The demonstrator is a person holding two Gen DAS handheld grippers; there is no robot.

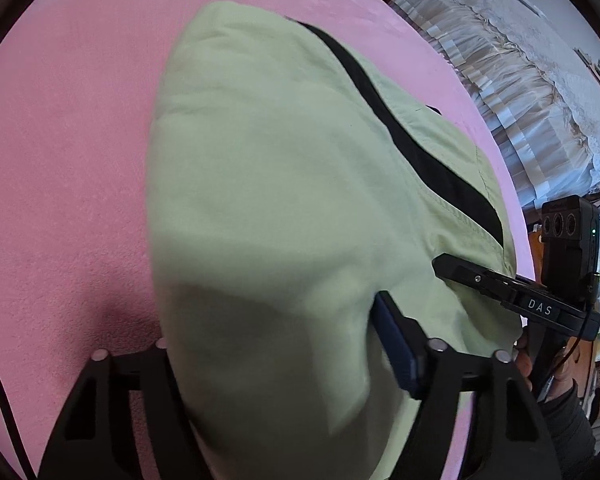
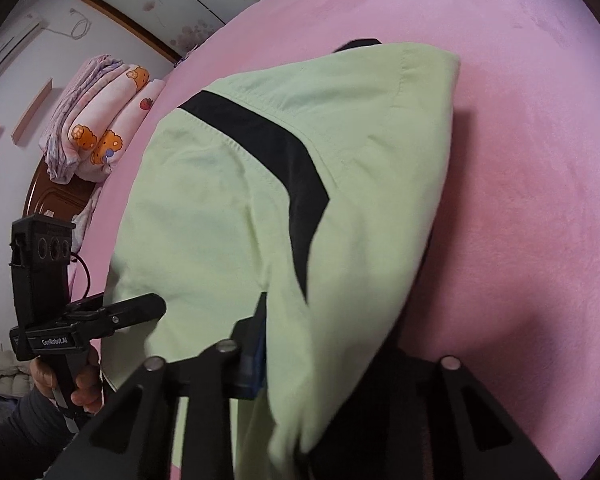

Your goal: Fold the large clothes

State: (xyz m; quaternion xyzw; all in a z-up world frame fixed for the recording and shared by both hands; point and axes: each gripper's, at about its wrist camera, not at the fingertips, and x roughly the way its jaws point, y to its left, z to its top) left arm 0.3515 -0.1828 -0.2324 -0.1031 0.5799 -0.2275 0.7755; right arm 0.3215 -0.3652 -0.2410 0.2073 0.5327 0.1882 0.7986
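A light green garment (image 1: 284, 184) with a black stripe (image 1: 384, 104) lies on the pink bed cover (image 1: 68, 168), its near edge raised and draped over my left gripper (image 1: 300, 308). That gripper's right finger, with its blue pad (image 1: 396, 344), presses into the fold; the cloth hides the left finger. In the right wrist view the garment (image 2: 228, 216) hangs across my right gripper (image 2: 300, 320), whose blue-padded left finger (image 2: 256, 352) bears on the cloth while the other finger is covered. Each gripper shows in the other's view, the right gripper (image 1: 456, 270) and the left gripper (image 2: 152, 308), both at the garment's near edge.
The pink cover (image 2: 532, 168) spreads wide around the garment. A stack of folded patterned bedding (image 2: 100, 128) sits by a wooden headboard (image 2: 56, 196) at the far left. White frilled cloth (image 1: 520, 92) lies beyond the bed's right edge. A person's hand (image 2: 84, 384) grips a handle.
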